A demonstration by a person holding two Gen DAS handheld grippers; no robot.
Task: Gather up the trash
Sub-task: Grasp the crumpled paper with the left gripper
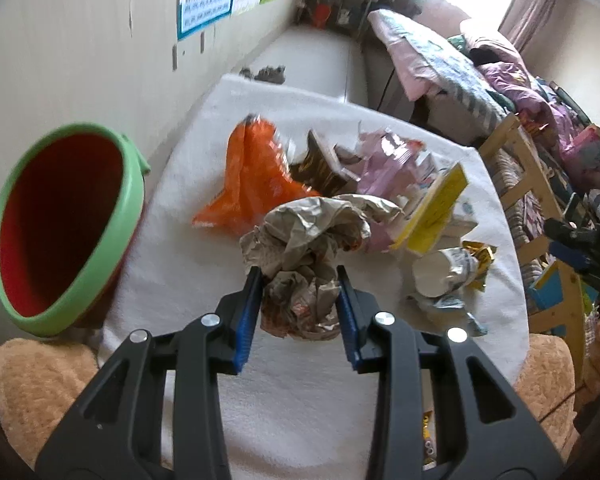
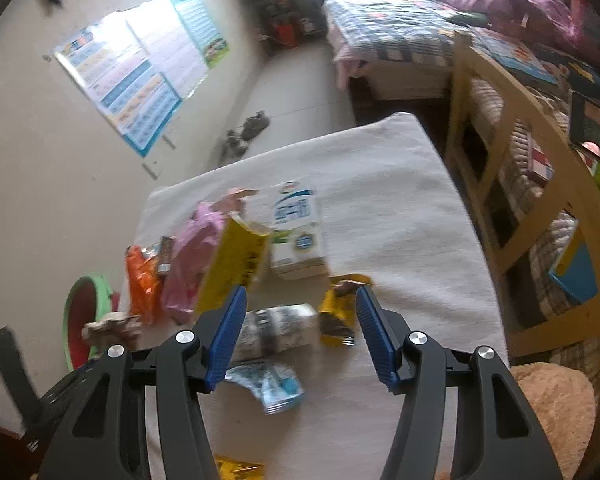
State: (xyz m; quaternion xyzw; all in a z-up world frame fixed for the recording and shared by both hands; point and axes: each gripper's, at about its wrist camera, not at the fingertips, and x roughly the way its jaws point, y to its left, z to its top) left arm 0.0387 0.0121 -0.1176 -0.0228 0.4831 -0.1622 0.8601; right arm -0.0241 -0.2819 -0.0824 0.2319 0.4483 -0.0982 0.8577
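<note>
A crumpled brown paper wad [image 1: 300, 240] lies on the white-clothed table [image 1: 300, 392], and my left gripper [image 1: 299, 272] is shut on its near end, both blue pads pressing into the paper. A red bin with a green rim [image 1: 60, 232] stands off the table's left edge. My right gripper [image 2: 301, 294] is open above a crushed paper cup [image 2: 280, 330] and a yellow-gold wrapper [image 2: 338, 308], touching neither. A blue-white sachet [image 2: 272, 384] lies just below the cup.
More litter is piled mid-table: an orange bag [image 1: 252, 176], a pink wrapper [image 1: 384, 160], a yellow box [image 1: 436, 212] and a milk carton [image 2: 298, 232]. A wooden rack [image 2: 520, 208] stands at the right, a bed [image 2: 400, 36] behind, and tan plush [image 2: 556, 408] at the near corners.
</note>
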